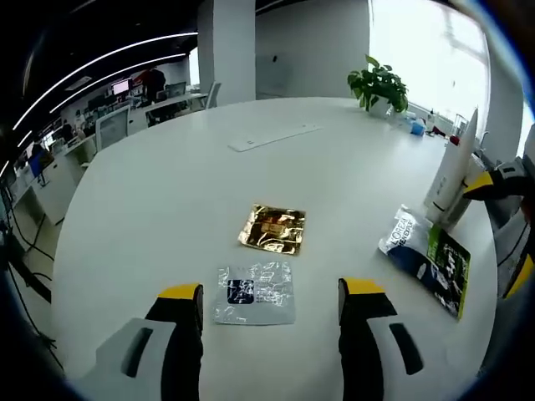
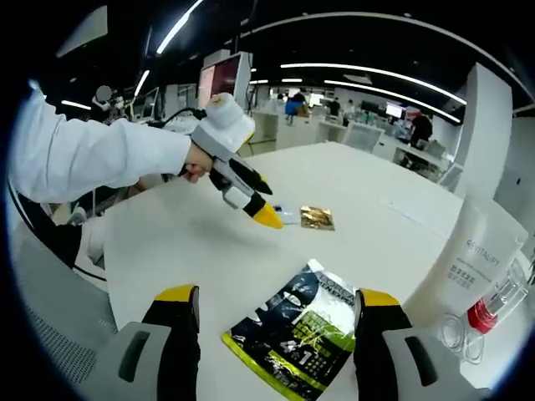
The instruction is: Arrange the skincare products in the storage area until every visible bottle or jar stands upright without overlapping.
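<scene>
The right gripper (image 2: 275, 311) hangs released, jaws straddling the green sachet (image 2: 297, 334) at lower centre. Its long axis runs diagonally; the left gripper (image 2: 269, 218) sits farther, upper left, state unclear

Two near, downward views — shared gold sachet (image 1: 272, 228), white table (image 1: 167, 192).

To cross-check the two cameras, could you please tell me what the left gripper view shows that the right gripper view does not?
Left gripper view: a potted plant at the far edge. Right gripper view: a white sleeve and a red-capped clear bottle. Both: gold sachet, dark pouch, white tube, white table.
</scene>
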Demonstrator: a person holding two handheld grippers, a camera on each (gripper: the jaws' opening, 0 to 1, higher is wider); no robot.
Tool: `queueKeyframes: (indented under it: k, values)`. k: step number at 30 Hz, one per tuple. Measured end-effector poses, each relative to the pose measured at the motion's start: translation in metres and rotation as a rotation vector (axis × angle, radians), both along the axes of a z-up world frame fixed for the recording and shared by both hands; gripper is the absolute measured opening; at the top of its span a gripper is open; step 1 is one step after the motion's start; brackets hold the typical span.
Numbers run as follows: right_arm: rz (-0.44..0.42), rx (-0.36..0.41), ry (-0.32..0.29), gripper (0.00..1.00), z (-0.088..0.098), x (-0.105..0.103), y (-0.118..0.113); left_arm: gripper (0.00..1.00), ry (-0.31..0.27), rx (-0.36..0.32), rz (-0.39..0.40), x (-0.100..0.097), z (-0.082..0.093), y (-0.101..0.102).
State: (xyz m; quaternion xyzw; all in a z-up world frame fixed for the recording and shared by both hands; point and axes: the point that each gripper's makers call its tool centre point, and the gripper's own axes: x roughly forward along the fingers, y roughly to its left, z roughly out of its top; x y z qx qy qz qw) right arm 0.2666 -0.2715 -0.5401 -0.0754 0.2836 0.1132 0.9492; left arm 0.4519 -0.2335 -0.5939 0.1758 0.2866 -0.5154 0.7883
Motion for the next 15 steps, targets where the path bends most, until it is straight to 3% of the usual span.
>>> queueKeyframes:
  k: [5,15]
  values:
    - [-0.006,0.000,0.002,0.71,0.000,0.000,-0.002,0.50,-0.005,0.028,-0.014,0.005,-0.006,0.003]
    - [-0.008,0.001,-0.002,0.71,0.001,0.001,-0.003,0.50,0.017,0.064,-0.008,0.019,-0.023,0.003]
